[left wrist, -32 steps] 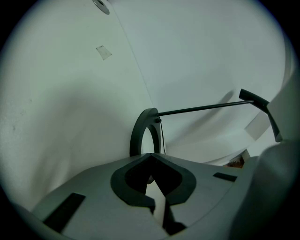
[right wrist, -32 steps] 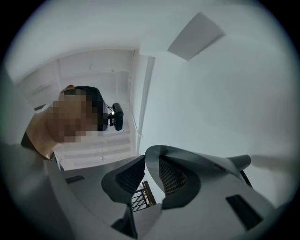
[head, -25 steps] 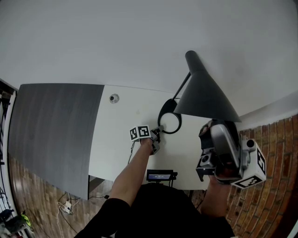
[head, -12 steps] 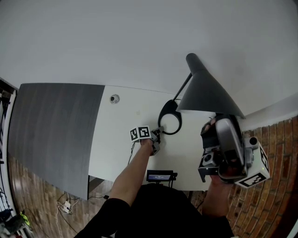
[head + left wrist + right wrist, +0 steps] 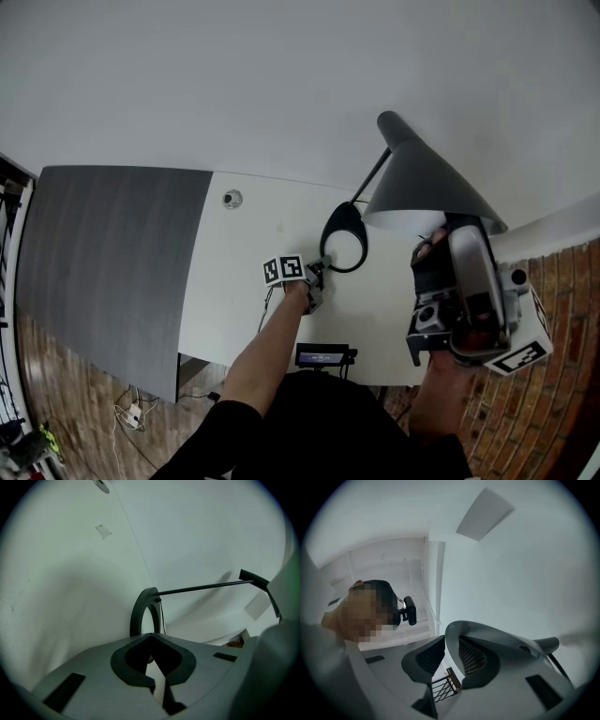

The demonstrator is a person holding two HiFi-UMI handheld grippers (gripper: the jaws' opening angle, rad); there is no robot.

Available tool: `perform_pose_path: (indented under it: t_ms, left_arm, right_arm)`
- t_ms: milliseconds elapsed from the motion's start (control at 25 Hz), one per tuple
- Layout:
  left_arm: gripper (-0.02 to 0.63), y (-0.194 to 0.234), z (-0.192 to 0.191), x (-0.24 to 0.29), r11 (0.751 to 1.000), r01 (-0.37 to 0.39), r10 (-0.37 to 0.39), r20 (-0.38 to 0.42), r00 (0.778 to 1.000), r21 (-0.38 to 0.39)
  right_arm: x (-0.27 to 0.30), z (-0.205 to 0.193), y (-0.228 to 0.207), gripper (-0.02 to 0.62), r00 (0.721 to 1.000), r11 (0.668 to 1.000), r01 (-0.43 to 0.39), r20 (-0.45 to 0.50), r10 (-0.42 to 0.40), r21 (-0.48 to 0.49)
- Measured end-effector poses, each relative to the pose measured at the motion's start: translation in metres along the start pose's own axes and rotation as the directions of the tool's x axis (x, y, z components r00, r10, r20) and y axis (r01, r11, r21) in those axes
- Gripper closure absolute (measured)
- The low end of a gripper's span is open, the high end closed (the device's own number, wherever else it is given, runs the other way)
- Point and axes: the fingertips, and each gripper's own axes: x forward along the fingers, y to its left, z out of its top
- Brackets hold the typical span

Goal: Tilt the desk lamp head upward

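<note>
A dark desk lamp stands on the white table (image 5: 234,291). In the head view its cone-shaped head (image 5: 422,183) hangs at the right, and a thin stem (image 5: 372,178) runs down to the ring base (image 5: 343,236). My right gripper (image 5: 439,246) is shut on the lower rim of the head, and the pale inside of the shade shows just above it. The right gripper view has the shade's rim (image 5: 497,641) pinched between the pads of the right gripper (image 5: 446,656). My left gripper (image 5: 317,267) is shut on the near edge of the ring base (image 5: 139,613), with the stem (image 5: 206,587) beyond the left gripper (image 5: 152,637).
A dark grey panel (image 5: 103,262) lies left of the table. A small round grommet (image 5: 232,199) sits near the table's far edge. A small device with a screen (image 5: 322,354) is at the front edge. Brick floor (image 5: 553,281) lies at the right.
The right gripper has moved right and down in the head view with the shade's rim in it. The lamp head has turned, and its pale inside now shows. The left gripper stays on the base.
</note>
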Motion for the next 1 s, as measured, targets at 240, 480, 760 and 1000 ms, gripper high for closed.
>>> perform_pose_path:
  t_ms: [240, 480, 760, 1000]
  left_arm:
    - [0.595, -0.001, -0.001, -0.001, 1.0, -0.007, 0.007, -0.011, 1.0, 0.004]
    - [0.595, 0.001, -0.001, -0.001, 1.0, -0.019, 0.019, -0.008, 1.0, -0.007]
    - [0.594, -0.004, 0.0, -0.001, 1.0, -0.007, 0.007, -0.002, 1.0, 0.006]
    - [0.592, -0.016, 0.001, 0.011, 0.997, -0.009, 0.01, -0.02, 1.0, 0.073]
  right_arm:
    - [0.003, 0.005, -0.003, 0.497, 1.0, 1.0, 0.006, 0.013, -0.006, 0.006]
    - [0.001, 0.003, -0.001, 0.497, 1.0, 1.0, 0.008, 0.025, -0.008, 0.004]
    - [0.002, 0.002, 0.001, 0.497, 1.0, 1.0, 0.015, 0.022, -0.015, -0.001]
    - [0.001, 0.0, 0.001, 0.497, 1.0, 1.0, 0.017, 0.024, -0.017, 0.003]
